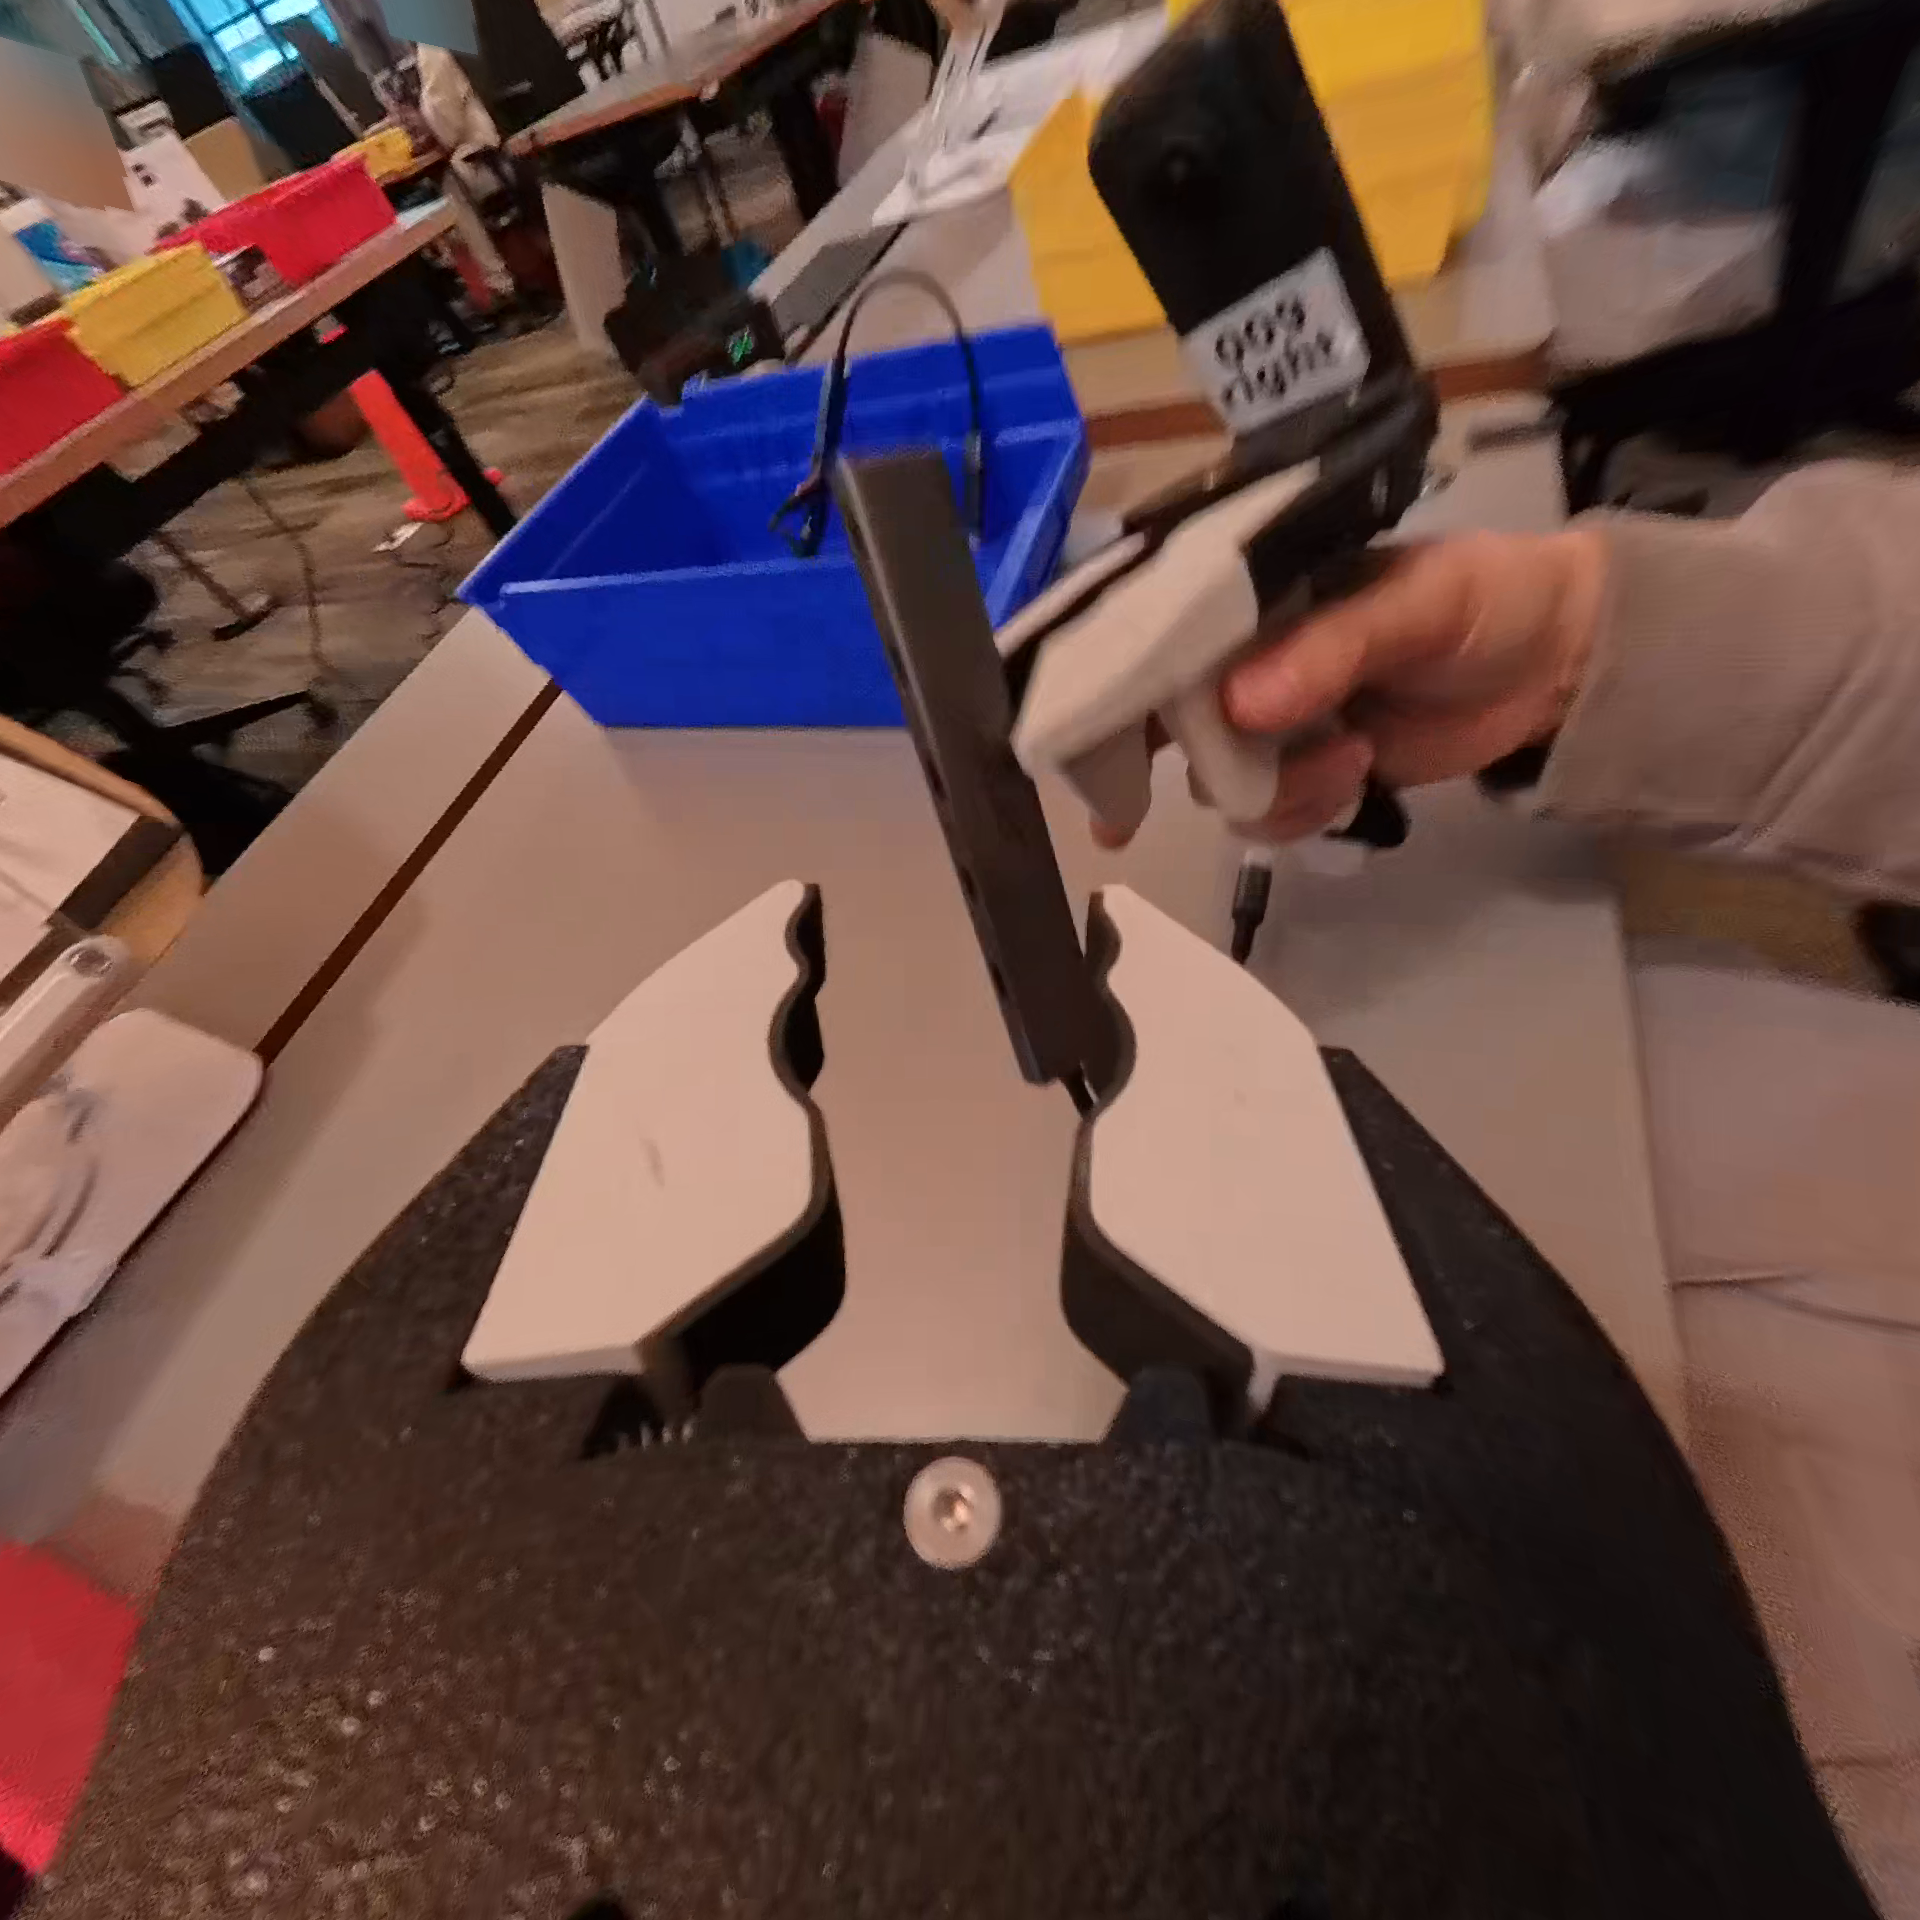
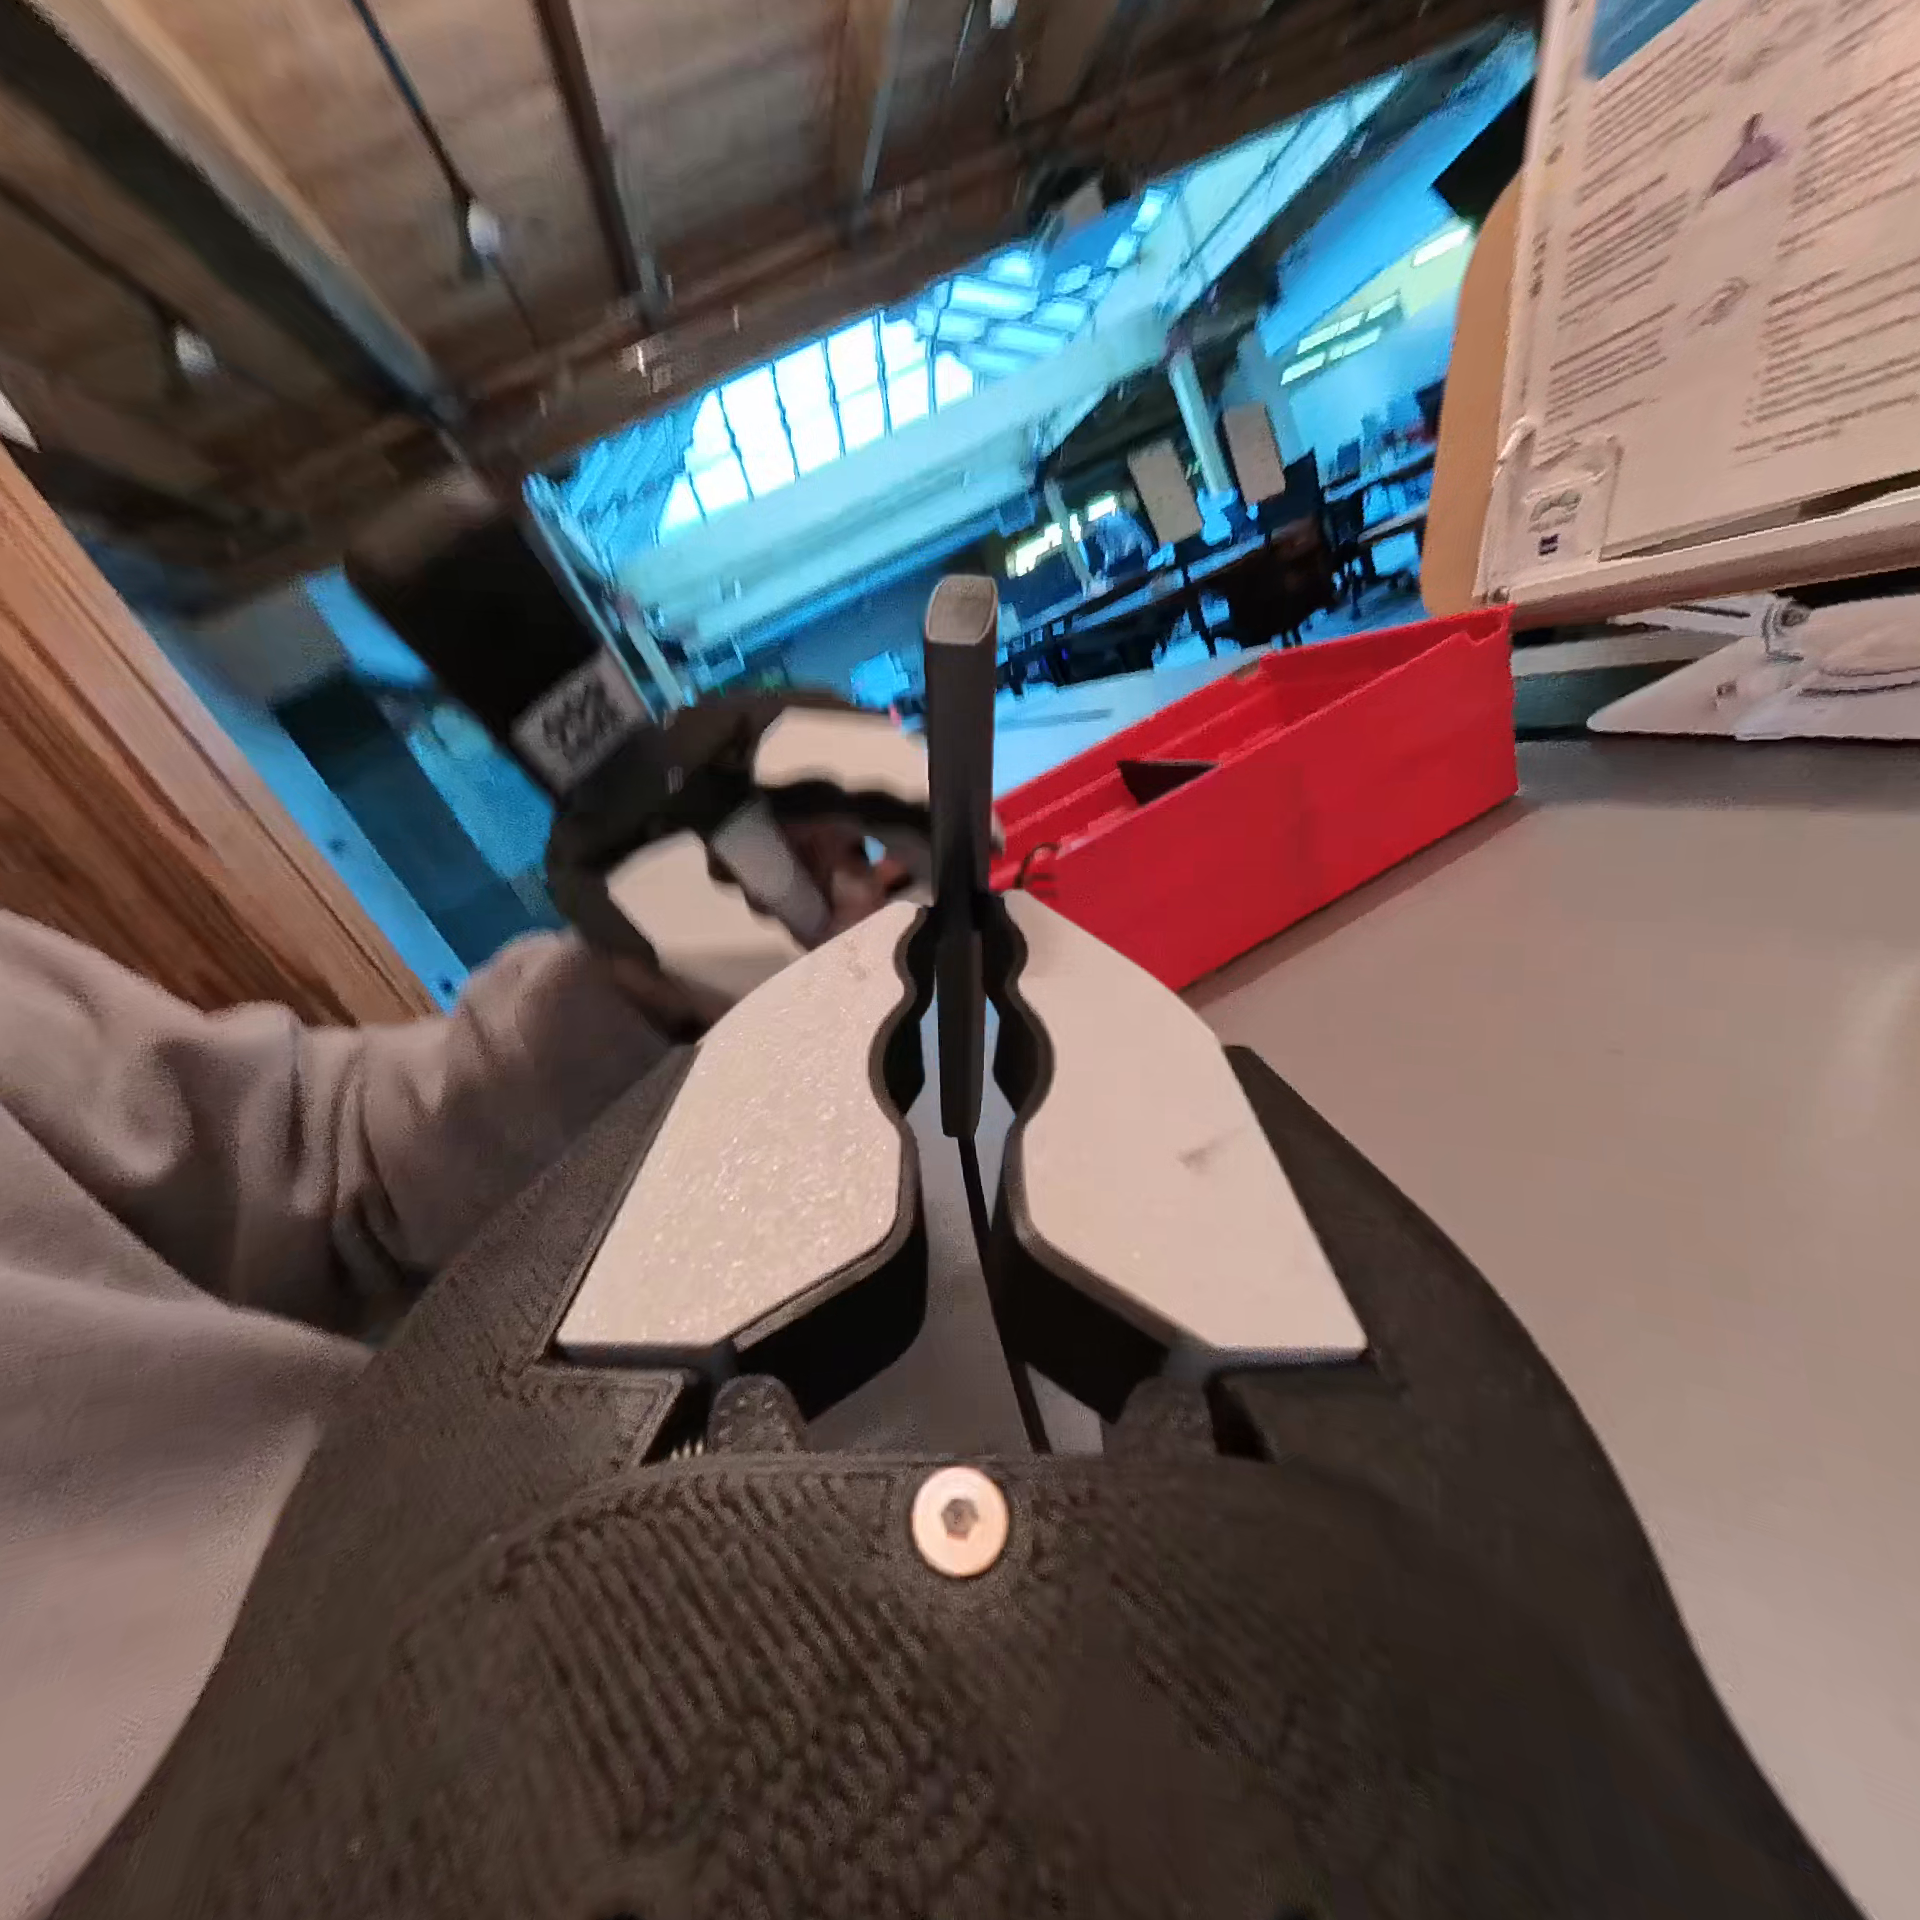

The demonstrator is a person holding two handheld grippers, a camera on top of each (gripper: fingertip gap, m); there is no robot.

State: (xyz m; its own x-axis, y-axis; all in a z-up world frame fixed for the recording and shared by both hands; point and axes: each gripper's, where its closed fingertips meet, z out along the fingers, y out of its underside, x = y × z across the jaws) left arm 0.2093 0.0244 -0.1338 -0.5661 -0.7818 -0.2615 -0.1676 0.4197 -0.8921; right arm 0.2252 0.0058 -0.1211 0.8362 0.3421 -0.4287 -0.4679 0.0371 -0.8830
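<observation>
A slim dark grey bar-shaped device [image 1: 935,665] stands tilted above the grey table [image 1: 623,935]. My right gripper [image 1: 1023,675], held by a hand, is shut on its middle from the right. In the right wrist view my right gripper [image 2: 961,914] clamps the bar [image 2: 961,748], and a thin black cable [image 2: 997,1299] trails back between the fingers. My left gripper [image 1: 956,899] is open. The bar's lower end sits in its gap, against the inner edge of the right finger [image 1: 1195,1091]. The left gripper [image 2: 790,810] shows farther off in the right wrist view.
A blue bin [image 1: 727,644] stands on the table just beyond the bar, with a black cable loop [image 1: 904,301] above it. A cable plug [image 1: 1252,894] hangs under the hand. Yellow bins [image 1: 1403,125] are behind. A red bin [image 2: 1299,810] and a paper stand [image 2: 1714,260] are on the right. My left and right fingertips are right by each other.
</observation>
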